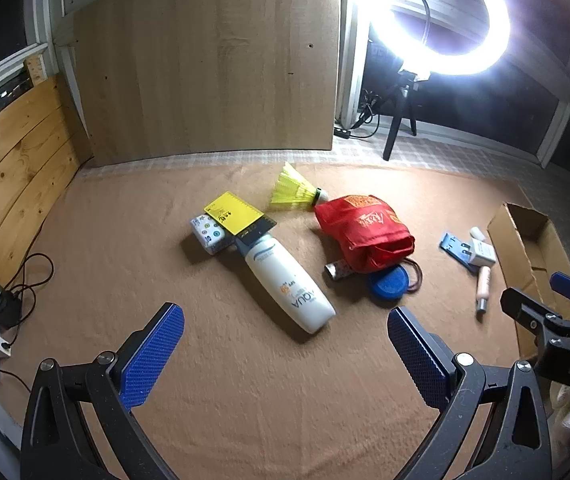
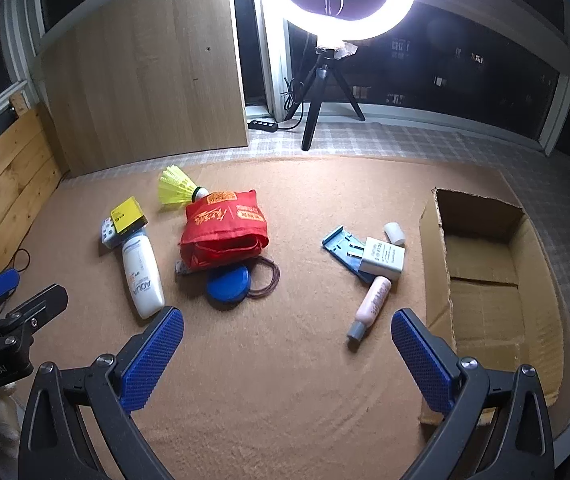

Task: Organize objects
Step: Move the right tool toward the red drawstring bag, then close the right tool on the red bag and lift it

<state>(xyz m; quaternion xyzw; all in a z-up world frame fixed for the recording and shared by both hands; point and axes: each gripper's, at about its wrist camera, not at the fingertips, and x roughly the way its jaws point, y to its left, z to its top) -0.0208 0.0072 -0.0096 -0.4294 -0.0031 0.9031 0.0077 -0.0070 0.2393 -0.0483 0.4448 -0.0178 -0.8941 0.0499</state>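
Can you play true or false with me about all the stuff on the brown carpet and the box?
1. The cardboard box already has toys in it. False: it shows only its bare cardboard bottom.
2. The yellow shuttlecock lies beside the red bag. True.
3. The left gripper is squeezing the white bottle. False: it is open, and the bottle lies on the carpet ahead of it.
4. The blue lid lies near the front of the red bag. True.
5. The pink tube stands upright. False: it lies on its side.
6. The right gripper is open and holds nothing. True.
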